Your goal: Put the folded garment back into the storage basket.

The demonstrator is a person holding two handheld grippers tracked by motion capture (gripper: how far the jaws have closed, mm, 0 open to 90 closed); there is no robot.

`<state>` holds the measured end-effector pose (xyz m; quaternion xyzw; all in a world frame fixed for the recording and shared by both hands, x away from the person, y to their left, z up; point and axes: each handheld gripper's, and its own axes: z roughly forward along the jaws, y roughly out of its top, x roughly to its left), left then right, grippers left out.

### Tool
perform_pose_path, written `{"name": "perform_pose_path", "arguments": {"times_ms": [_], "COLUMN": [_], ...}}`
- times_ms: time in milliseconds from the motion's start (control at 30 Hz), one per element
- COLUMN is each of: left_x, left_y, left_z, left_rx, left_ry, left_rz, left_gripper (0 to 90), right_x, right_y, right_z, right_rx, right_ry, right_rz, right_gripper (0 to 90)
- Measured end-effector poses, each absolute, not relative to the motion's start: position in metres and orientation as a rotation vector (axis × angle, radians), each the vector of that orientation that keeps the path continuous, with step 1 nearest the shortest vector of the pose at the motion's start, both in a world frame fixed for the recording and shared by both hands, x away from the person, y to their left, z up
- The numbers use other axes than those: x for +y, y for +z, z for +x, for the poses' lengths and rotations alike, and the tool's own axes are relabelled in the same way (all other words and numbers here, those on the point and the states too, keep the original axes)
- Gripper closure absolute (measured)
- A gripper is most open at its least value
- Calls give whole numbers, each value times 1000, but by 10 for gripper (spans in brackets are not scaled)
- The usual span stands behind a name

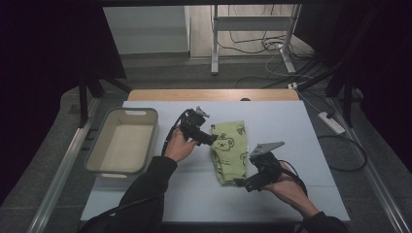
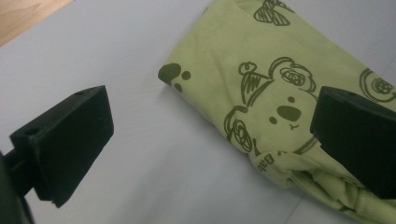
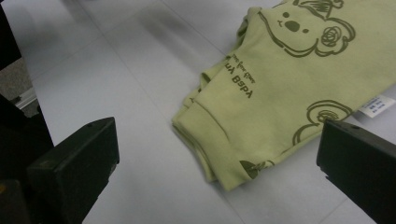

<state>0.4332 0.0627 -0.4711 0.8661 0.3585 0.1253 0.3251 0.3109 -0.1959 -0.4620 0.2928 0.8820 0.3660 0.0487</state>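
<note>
The folded green garment (image 1: pixel 228 150) lies near the middle of the table (image 1: pixel 291 126), a little toward its right edge. It carries dark koala drawings and the printed word "Baby" with smaller writing too fine to read; a small white label (image 3: pixel 376 105) sticks out at one side, unreadable. The left gripper (image 1: pixel 210 139) hovers at its left edge, jaws apart. The right gripper (image 1: pixel 242 183) hovers at its near corner, jaws wide apart. A grey bin (image 1: pixel 124 141) stands by the left edge.
</note>
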Motion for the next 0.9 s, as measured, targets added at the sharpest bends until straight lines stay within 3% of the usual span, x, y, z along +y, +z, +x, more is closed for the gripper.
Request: {"name": "perform_pose_path", "arguments": {"times_ms": [900], "left_x": [48], "left_y": [-484], "left_z": [461], "left_rx": [941], "left_ry": [400], "left_rz": [2310], "left_gripper": [0], "right_x": [-176], "right_y": [-473], "right_z": [320], "right_rx": [2755], "right_ry": [1025], "right_rz": [843], "right_gripper": [0]}}
